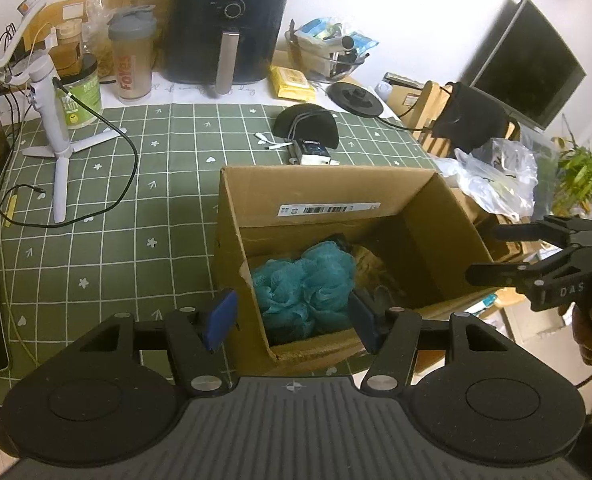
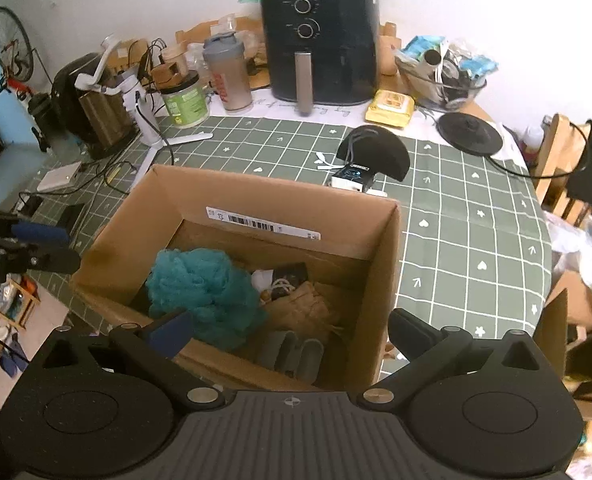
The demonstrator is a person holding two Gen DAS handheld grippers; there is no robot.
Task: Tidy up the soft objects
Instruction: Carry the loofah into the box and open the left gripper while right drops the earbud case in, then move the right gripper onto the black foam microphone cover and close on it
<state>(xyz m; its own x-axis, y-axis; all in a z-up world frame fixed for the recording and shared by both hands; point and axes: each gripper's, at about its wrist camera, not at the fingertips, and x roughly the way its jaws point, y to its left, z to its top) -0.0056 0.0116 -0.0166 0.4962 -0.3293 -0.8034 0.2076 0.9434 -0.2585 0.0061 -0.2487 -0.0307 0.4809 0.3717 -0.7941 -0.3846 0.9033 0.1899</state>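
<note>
Teal mesh sponge [image 1: 303,288] lies inside cardboard box [image 1: 327,196], at its left-hand side as seen from right wrist cam, on top of brownish soft items and grey pieces [image 2: 296,354]. Box sits open on green grid tablecloth [image 1: 136,184]. Left gripper [image 1: 292,320] hangs over near box wall, fingers apart, nothing between them; blue pads [image 1: 222,318] clear of the sponge. Right gripper [image 2: 292,330] over the box too, fingers wide, empty. Behind: black air fryer [image 2: 319,44], shaker bottle [image 1: 132,60], white tripod [image 1: 52,120].
</note>
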